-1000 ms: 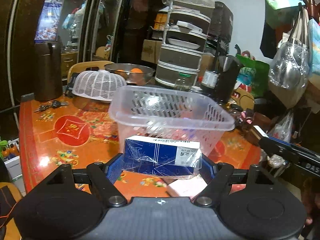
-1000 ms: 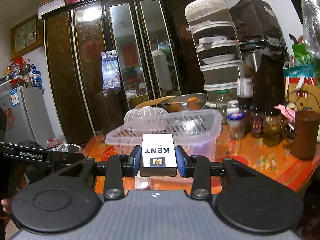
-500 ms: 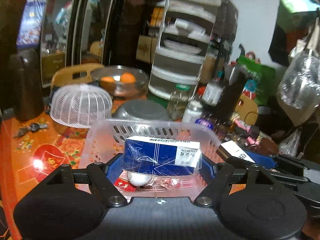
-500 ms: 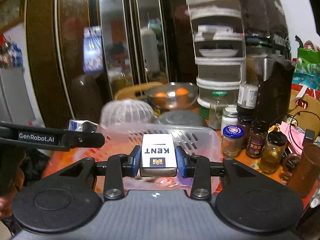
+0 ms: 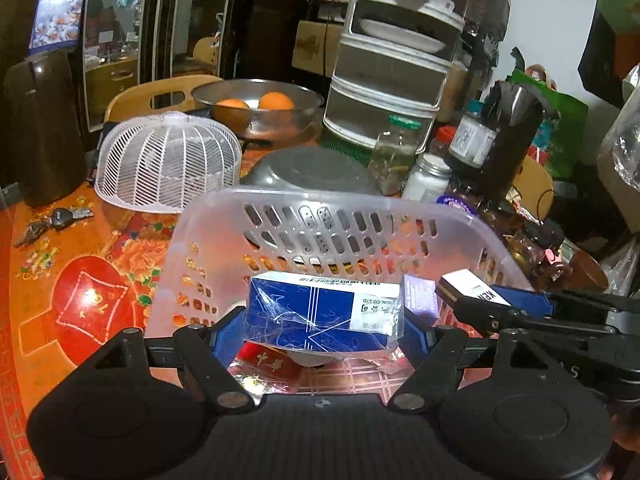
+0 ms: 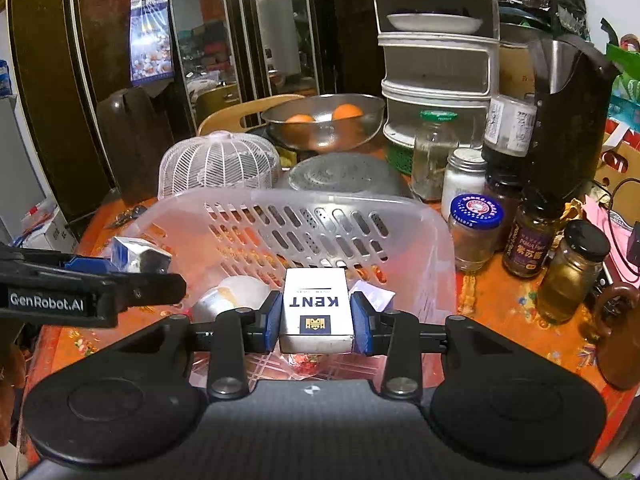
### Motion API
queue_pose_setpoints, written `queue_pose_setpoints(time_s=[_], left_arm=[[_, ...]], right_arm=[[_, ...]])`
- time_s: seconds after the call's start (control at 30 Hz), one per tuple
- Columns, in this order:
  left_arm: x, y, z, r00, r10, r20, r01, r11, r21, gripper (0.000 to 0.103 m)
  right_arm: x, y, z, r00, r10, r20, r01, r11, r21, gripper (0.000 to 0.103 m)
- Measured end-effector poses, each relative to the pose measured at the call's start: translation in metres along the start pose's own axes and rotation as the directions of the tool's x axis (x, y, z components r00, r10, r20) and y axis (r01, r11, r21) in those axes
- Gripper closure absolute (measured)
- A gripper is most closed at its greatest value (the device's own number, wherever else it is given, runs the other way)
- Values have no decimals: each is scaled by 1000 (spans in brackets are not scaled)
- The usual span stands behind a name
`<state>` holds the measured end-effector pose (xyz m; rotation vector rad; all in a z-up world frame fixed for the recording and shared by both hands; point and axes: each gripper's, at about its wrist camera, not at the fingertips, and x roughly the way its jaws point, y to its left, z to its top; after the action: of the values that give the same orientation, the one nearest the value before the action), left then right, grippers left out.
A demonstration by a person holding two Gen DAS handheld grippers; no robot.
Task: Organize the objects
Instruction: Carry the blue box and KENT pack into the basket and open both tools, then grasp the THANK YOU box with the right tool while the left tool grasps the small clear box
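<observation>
My left gripper (image 5: 322,330) is shut on a blue box wrapped in clear film (image 5: 320,312), held over the near part of the clear plastic basket (image 5: 320,208). My right gripper (image 6: 317,316) is shut on a white KENT cigarette pack (image 6: 316,304), also above the basket (image 6: 320,208). In the left wrist view the right gripper (image 5: 500,304) comes in from the right with the pack's end showing. The right wrist view shows the left gripper (image 6: 120,272) at the left with the blue box (image 6: 136,256). Inside the basket lie a red packet (image 5: 272,364), a white rounded thing (image 6: 236,296) and a pale purple box (image 5: 420,300).
Behind the basket stand a white mesh food cover (image 5: 168,164), a grey upturned bowl (image 5: 308,172), a steel bowl of oranges (image 5: 256,104) and a tiered rack (image 5: 392,68). Several jars (image 6: 476,228) crowd the right. Keys (image 5: 52,220) and a brown jug (image 5: 40,124) sit on the left of the orange table (image 5: 92,292).
Both grippers have moved forward over the basket with their boxes and tipped downward. The basket's inside and its contents have come into view beneath them. The right gripper now shows in the left view.
</observation>
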<state>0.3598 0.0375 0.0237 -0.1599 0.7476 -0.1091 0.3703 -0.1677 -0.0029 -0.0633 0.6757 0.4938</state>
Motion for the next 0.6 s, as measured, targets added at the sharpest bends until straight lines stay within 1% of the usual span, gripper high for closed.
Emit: queue_pose_setpoints(time_s=[0.1, 0.2, 0.23, 0.27, 0.3, 0.37, 0.4, 0.43, 0.47, 0.53, 0.6], left_arm=[[8, 2, -2, 1000, 4, -7, -4, 1000, -4, 23], [13, -1, -5, 1000, -13, -15, 13, 1000, 24, 22], [13, -3, -6, 1000, -7, -1, 8, 999, 32, 22], [12, -4, -7, 1000, 0, 9, 0, 999, 38, 19], [11, -5, -8, 1000, 2, 19, -3, 999, 42, 17], [6, -4, -8, 999, 6, 48, -8, 999, 37, 7], [2, -4, -9, 998, 5, 70, -8, 999, 37, 4], [-3, -4, -10, 996, 1, 89, -4, 999, 38, 1], [-9, -3, -12, 994, -7, 105, 3, 999, 37, 0], [-28, -3, -20, 989, -16, 149, 11, 999, 33, 0], [-54, -4, -35, 977, -36, 209, 27, 999, 44, 0]], right_arm=[[7, 1, 1, 1000, 0, -19, 0, 1000, -8, 63], [9, 0, 2, 1000, -4, -15, 4, 1000, -5, 61], [9, -1, 3, 1000, -2, -9, 2, 1000, -1, 57], [8, -1, 3, 1000, -3, -1, 3, 1000, 5, 46], [7, -2, 4, 1000, 0, 6, 0, 1000, 9, 42], [3, -4, 4, 1000, 4, 25, -4, 1000, 9, 34], [0, -5, 4, 999, 1, 35, -1, 1000, 9, 32], [-5, -6, 4, 998, 2, 58, -3, 1000, 15, 25], [-12, -8, 3, 996, 2, 84, -4, 1000, 24, 17], [-30, -11, -1, 990, 6, 138, -12, 999, 44, 7], [-54, -14, -10, 978, 17, 208, -30, 998, 59, 0]])
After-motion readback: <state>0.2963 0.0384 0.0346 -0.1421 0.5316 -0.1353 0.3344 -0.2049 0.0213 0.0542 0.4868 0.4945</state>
